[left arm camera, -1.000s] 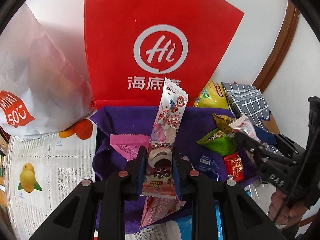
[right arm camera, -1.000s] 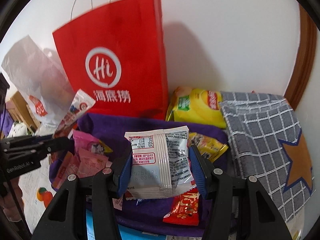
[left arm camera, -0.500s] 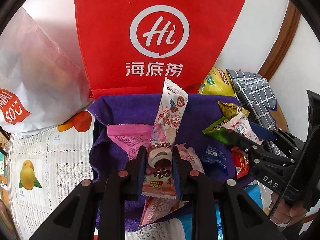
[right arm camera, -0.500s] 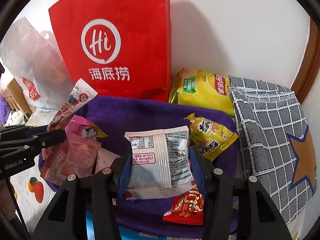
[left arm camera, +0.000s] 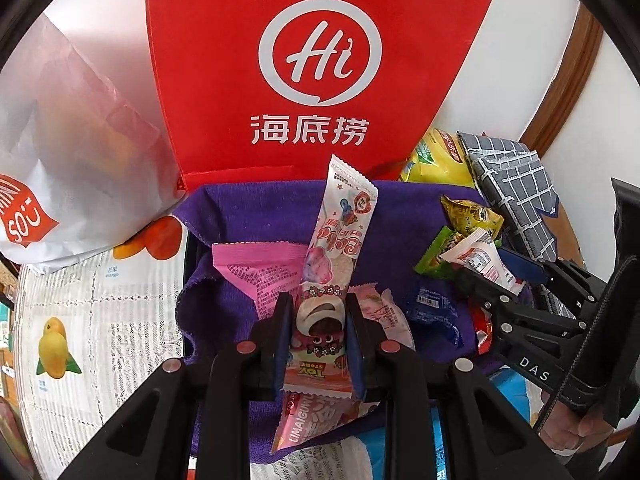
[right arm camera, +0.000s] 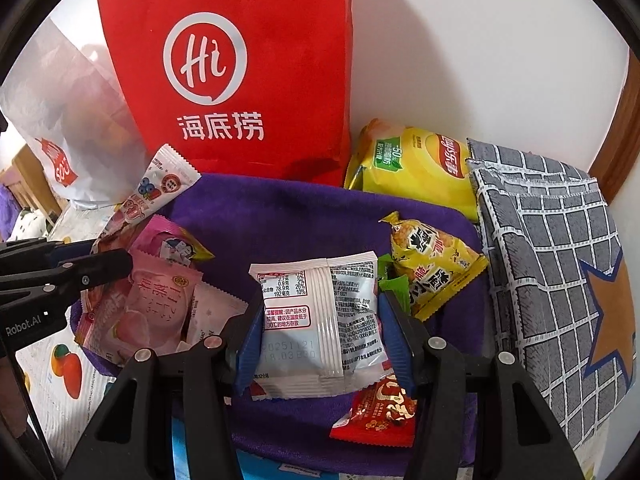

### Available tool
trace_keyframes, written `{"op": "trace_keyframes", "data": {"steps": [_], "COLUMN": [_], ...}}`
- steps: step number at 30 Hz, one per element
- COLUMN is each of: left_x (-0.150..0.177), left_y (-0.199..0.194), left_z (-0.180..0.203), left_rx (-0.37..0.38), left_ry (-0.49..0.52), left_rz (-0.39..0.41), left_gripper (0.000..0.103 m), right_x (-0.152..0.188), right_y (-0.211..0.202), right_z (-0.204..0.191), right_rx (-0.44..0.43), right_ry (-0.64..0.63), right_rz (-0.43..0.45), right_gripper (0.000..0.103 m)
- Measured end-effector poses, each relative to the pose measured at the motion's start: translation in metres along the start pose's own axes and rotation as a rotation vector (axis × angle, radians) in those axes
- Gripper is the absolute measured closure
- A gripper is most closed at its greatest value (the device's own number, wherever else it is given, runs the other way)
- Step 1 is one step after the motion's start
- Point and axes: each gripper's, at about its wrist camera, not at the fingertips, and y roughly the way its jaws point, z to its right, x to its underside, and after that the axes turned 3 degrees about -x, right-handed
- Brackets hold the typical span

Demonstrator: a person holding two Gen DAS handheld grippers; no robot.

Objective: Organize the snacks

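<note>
Closest to the lens, the left gripper (left arm camera: pixel 316 344) pinches the lower part of a long pink candy stick pack (left arm camera: pixel 334 264), both pads tight on its sides, and the pack rises upright and tilted slightly right above the purple cloth (left arm camera: pixel 256 208). Under and beside it lies a heap of pink snack packets (right arm camera: pixel 156 304), one flat pink wrapper (left arm camera: pixel 256 272) showing its printed back just left of the stick pack.

Over on the right side, the right gripper (right arm camera: pixel 320 336) clamps a white snack pouch (right arm camera: pixel 320 320) between its blue pads, back label facing the camera, held above the same cloth. Just below it rests a small red packet (right arm camera: pixel 380 412); just to its right, a yellow packet with black lettering (right arm camera: pixel 436 264) lies on the cloth, a green wrapper (right arm camera: pixel 394 284) peeking out between the two.

Farther back, a yellow chip bag (right arm camera: pixel 416 168) leans at the cloth's rear right corner, beside a grey checked fabric with an orange star (right arm camera: pixel 560 260). Behind everything stands the red paper bag (right arm camera: pixel 244 68) with its white "Hi" logo against the white wall (right arm camera: pixel 480 60), and a white plastic bag (left arm camera: pixel 68 140) sits to its left on the fruit-printed tablecloth (left arm camera: pixel 88 320).
</note>
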Motion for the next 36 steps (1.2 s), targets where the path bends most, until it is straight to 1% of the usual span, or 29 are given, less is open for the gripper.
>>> {"op": "trace_keyframes", "data": {"steps": [8,14,17,18,19,22,26,30,33,36], "left_x": [0.000,0.001,0.001,0.000,0.000,0.000,0.000,0.002,0.006,0.016], "left_y": [0.001,0.002,0.002,0.001,-0.002,-0.012,-0.029,-0.046,-0.062,-0.076], "left_z": [0.002,0.004,0.006,0.006,0.006,0.009,0.016,0.023,0.029,0.031], "left_rx": [-0.009,-0.016,0.009,0.019,0.025,0.036,0.044,0.048,0.044,0.042], "left_ry": [0.007,0.020,0.018,0.014,0.013,0.020,0.031,0.045,0.048,0.044], "left_rz": [-0.002,-0.007,-0.018,-0.019,-0.016,0.010,0.036,0.054,0.083,0.077], "left_gripper": [0.079,0.078,0.073,0.068,0.061,0.050,0.045,0.044,0.044,0.042], "right_x": [-0.001,-0.002,-0.003,-0.004,-0.004,-0.007,-0.007,-0.005,0.002,0.012], "right_y": [0.008,0.010,0.007,0.004,0.001,-0.011,-0.031,-0.053,-0.074,-0.100], "right_z": [0.002,0.003,0.003,0.003,0.003,0.003,0.004,0.003,0.001,0.003], "right_rx": [0.005,0.025,0.029,0.032,0.032,0.029,0.038,0.030,0.073,0.096], "right_ry": [-0.001,0.006,0.015,0.018,0.021,0.025,0.051,0.101,0.104,0.115], "right_rz": [-0.016,-0.021,-0.012,-0.004,0.004,0.033,0.073,0.055,0.058,0.078], "right_gripper": [0.048,0.047,0.043,0.040,0.040,0.037,0.032,0.032,0.032,0.032]}}
